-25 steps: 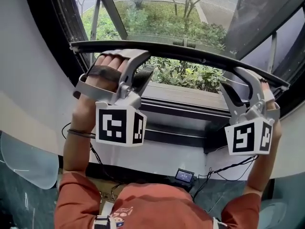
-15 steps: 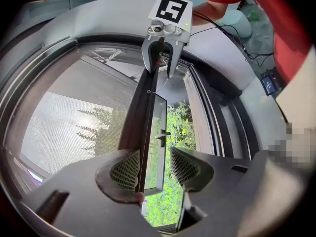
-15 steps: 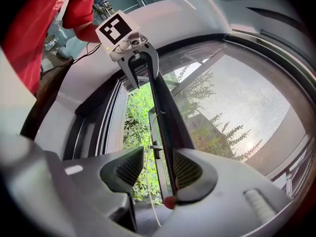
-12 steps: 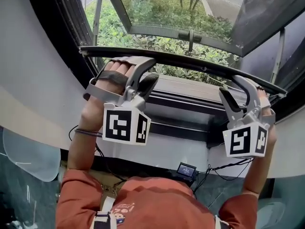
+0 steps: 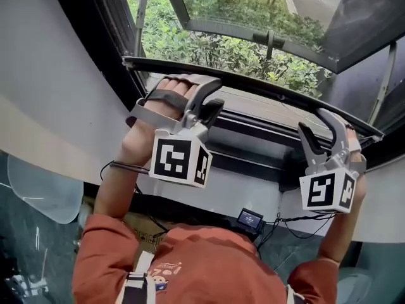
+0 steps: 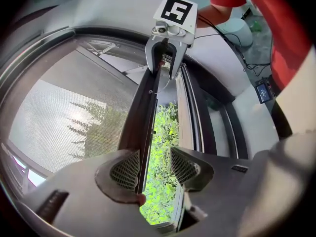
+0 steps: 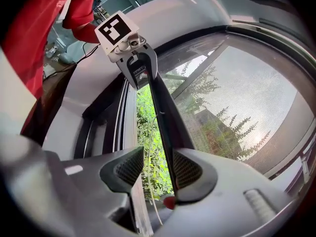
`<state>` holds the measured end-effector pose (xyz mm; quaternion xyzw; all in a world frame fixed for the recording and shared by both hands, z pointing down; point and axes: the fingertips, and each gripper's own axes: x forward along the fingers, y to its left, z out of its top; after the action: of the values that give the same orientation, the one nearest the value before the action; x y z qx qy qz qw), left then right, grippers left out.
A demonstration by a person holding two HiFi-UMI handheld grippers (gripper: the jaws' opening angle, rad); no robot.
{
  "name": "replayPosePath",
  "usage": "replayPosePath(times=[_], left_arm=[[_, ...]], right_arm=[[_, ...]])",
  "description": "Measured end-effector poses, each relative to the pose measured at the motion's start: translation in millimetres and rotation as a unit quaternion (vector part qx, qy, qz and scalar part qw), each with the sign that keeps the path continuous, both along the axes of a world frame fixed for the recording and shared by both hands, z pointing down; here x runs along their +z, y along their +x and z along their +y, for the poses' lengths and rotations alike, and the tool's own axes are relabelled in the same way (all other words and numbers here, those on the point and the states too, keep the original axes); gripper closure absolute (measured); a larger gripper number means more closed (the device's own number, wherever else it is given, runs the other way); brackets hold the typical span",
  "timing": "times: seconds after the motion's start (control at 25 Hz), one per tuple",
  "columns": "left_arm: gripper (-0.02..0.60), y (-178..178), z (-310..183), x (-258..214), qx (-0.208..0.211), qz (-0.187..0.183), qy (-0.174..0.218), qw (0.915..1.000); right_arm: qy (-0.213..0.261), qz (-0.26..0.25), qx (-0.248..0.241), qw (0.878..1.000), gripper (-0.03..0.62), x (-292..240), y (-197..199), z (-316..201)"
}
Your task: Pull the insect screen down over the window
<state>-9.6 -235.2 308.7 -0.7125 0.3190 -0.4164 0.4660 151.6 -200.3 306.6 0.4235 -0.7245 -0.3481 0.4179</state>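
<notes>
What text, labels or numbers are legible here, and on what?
No text can be read in any view.
Left marker cube on the left hand-held gripper: black-and-white square pattern only, no letters.
Right marker cube on the right hand-held gripper: pattern only.
Small display below the window: too small to read.
Shirt print: too small to read.

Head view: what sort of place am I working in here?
Indoors at a window, probably an office or similar room facing a garden. The insect screen's pull bar spans the dark window frame, green shrubs grow outside, and cables hang below the sill.
</notes>
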Motion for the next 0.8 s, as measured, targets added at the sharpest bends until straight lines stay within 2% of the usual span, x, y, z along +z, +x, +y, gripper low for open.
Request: replayPosePath(times=[0.16,0.8], left_arm=[[0.387,-1.6,-1.6,21.9,0.0,-0.008,-0.021,0.9997],[0.387,-3.4,6.0,59.6,0.007,-0.009,-0.054,0.9984]], right_arm=[[-0.021,-0.003,0.001,1.0,0.404,21.4,-1.6,-1.2],[-0.076,-0.036,-0.002,0.996,0.404,56.0,-4.4,6.4]])
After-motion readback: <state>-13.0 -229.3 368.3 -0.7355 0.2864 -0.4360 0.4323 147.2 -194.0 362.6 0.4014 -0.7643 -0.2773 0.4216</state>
